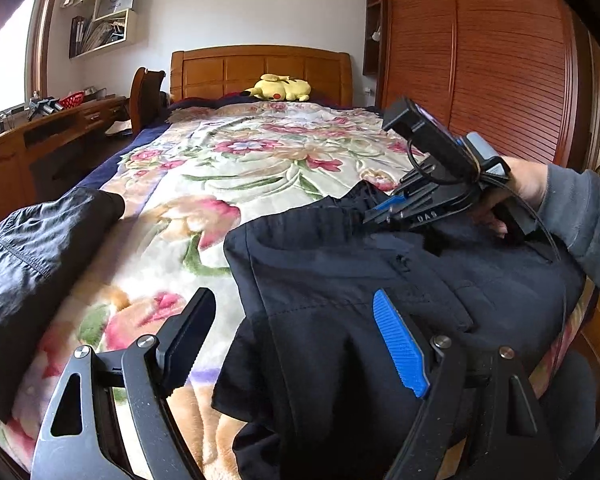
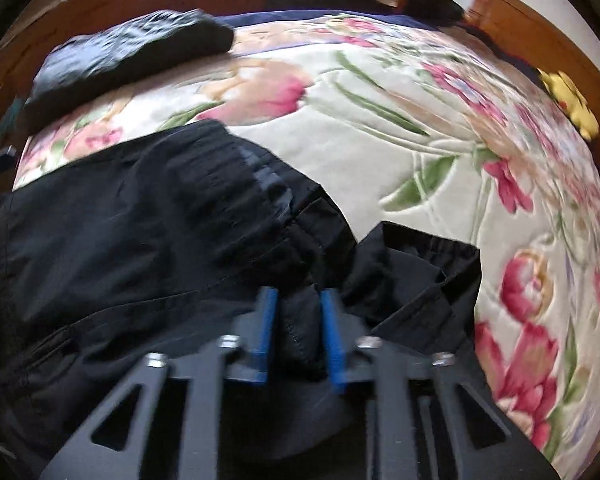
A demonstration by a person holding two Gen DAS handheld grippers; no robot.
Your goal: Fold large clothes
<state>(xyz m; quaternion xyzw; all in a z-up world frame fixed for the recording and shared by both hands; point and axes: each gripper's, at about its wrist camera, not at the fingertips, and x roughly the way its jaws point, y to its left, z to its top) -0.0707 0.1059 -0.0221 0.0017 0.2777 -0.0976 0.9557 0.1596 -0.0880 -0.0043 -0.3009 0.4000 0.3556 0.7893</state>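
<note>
On the bed, a dark navy garment (image 1: 340, 280) with a gathered elastic waistband lies crumpled over the near part of the floral blanket (image 1: 228, 160).

The left wrist view takes in the whole room. The left hand-held gripper (image 1: 296, 340) hangs just above the garment's near edge with its jaws standing wide apart and nothing between them; one finger carries a blue ribbed pad (image 1: 400, 344), the other finger is black. Farther back in that view the right hand-held gripper (image 1: 380, 220) is seen from outside, held by a hand (image 1: 512, 192) in a grey sleeve (image 1: 580, 220), its tips pushed into the bunched waistband. A second dark garment (image 1: 32, 264) lies apart at the left edge of the bed. Only this view shows the wooden headboard (image 1: 260, 68), the yellow plush toy (image 1: 280, 88) in front of it, the slatted wardrobe doors (image 1: 480, 60), the wall shelves (image 1: 104, 12) and a worktop (image 1: 60, 120) bearing a red basket (image 1: 71, 99) beside the window.

The right wrist view is motion-blurred but shows the grip close up: the right hand-held gripper (image 2: 298, 328) is clamped on a fold of the dark navy garment (image 2: 140, 240), its two blue pads (image 2: 266, 332) pressing the cloth from both sides. The second dark garment (image 2: 132, 52) sits at the far left of the floral blanket (image 2: 380, 128), well apart.
</note>
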